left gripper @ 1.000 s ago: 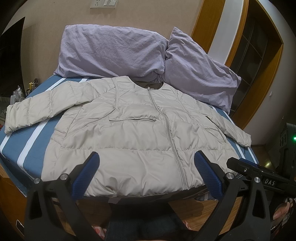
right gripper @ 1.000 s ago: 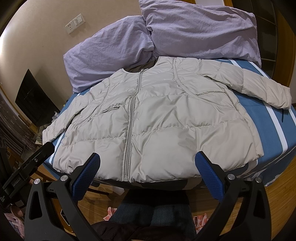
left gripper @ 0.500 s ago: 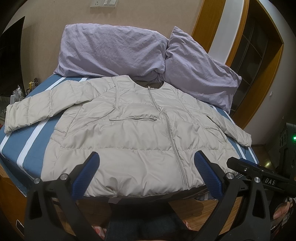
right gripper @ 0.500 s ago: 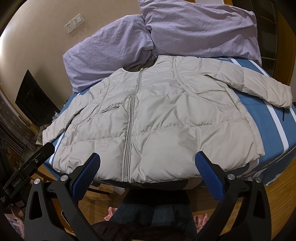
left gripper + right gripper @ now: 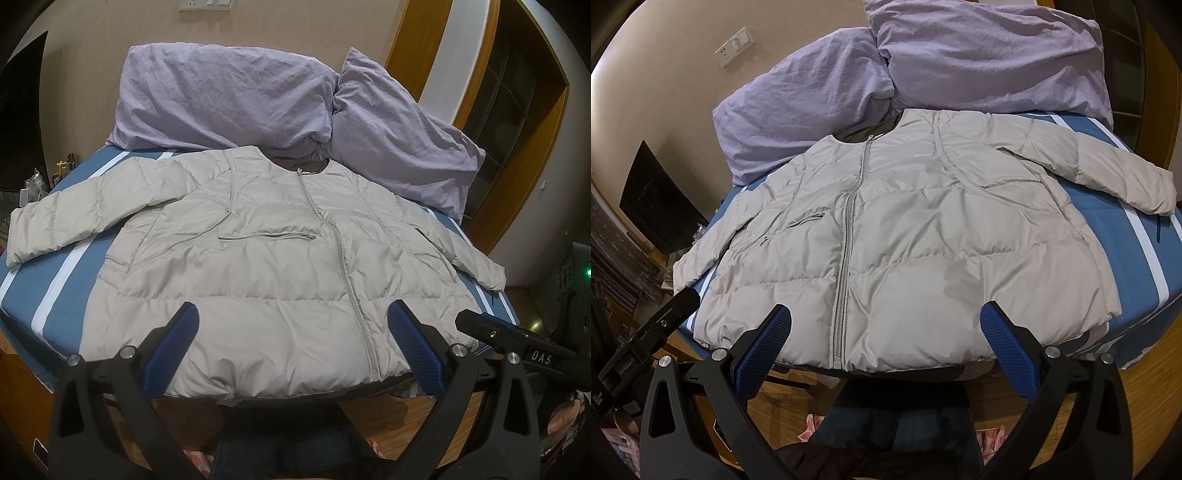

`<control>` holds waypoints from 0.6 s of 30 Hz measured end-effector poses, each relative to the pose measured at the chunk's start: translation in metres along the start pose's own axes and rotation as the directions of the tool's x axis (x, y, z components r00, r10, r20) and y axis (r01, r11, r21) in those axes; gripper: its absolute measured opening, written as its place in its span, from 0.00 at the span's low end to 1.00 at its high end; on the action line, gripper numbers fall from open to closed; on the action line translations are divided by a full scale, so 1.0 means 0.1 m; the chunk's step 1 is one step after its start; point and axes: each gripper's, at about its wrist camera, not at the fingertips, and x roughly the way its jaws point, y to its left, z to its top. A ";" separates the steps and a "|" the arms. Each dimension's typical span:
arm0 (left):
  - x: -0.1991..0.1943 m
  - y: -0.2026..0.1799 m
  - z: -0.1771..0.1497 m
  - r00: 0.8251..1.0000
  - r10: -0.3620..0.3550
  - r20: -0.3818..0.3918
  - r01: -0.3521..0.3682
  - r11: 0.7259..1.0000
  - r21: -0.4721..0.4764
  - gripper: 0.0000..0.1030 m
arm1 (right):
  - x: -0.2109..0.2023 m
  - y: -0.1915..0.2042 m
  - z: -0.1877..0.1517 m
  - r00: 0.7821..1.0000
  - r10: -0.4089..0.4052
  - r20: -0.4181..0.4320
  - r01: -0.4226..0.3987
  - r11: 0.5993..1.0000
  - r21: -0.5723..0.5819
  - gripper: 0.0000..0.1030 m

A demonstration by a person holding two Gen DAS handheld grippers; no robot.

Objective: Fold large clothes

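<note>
Nothing much has shifted since a second ago: both grippers still hover at the near edge of the bed [image 5: 48, 295], short of the cloth. The left gripper [image 5: 293, 325] has its blue pads spread wide, gripping nothing, and so has the right gripper [image 5: 886, 326]. The beige puffer jacket [image 5: 258, 266] lies flat, zipped, sleeves out left and right, collar touching two lilac pillows [image 5: 229, 96] at the far end.

You are standing in a home bedroom: a bed [image 5: 55, 291] with a blue, white-striped sheet fills the view, and 2 lilac pillows [image 5: 229, 96] lean against the beige wall. A wall socket plate [image 5: 734, 45], wooden door frame [image 5: 413, 48] and wood floor [image 5: 1145, 406] surround it.
</note>
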 end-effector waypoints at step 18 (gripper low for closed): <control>0.74 0.17 0.40 0.986 0.155 -0.060 -0.153 0.987 0.040 0.98 | 0.34 -0.86 0.45 0.982 -0.188 0.008 0.183 0.964 0.194 0.99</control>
